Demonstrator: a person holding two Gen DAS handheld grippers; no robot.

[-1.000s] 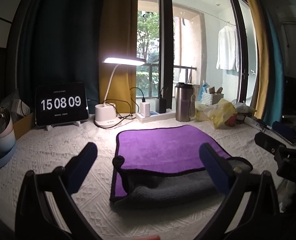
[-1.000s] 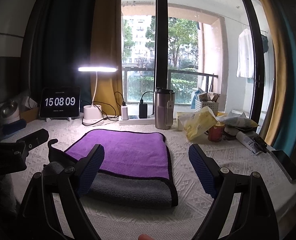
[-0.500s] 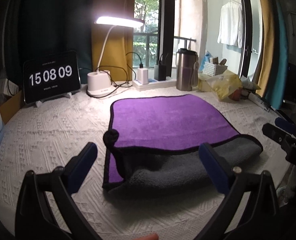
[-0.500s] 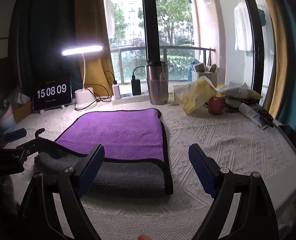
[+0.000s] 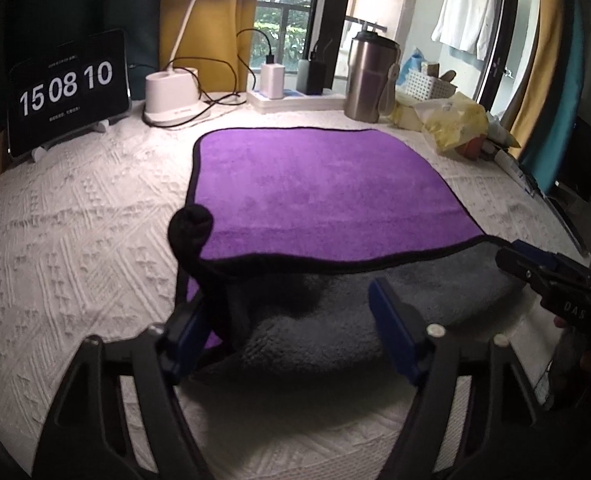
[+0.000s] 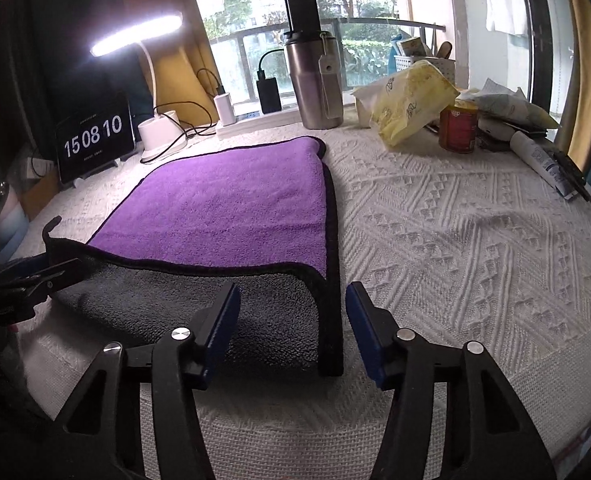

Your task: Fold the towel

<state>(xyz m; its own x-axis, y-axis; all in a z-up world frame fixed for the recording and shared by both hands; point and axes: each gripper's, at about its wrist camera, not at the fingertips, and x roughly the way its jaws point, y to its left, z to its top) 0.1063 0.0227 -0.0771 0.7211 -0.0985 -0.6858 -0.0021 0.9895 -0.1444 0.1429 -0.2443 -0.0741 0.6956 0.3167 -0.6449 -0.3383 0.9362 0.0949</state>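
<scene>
Where the towel lies: the towel [image 5: 315,192] sits mid-worktop [image 6: 455,240], already folded once, with the purple layer on top and a grey strip showing along its near edge.
Left hand-held gripper [image 5: 289,332]: open, with its jaws either side of the raised black-trimmed left near corner; nothing is clamped.
Right hand-held gripper [image 6: 291,324]: open, straddling the black border at the right near corner; it is not pinching either.
Step in hand: by my reading, taking both near corners for the next fold.
Doing it well: push each jaw in far enough to catch both layers, close both sides together, lift evenly, and keep the edge taut so the trim lines meet squarely.
Risk: catching only the top layer would probably undo the first fold.
Clock [image 5: 67,88]: reads "15 08 10"; the small lines above and below are too fine to read.
Gripper lettering: "D A S" shows on the right one's body in the left view.
Yellow bag [image 6: 411,100]: faint print, unreadable.
Red can [image 6: 457,128]: label unreadable.
</scene>
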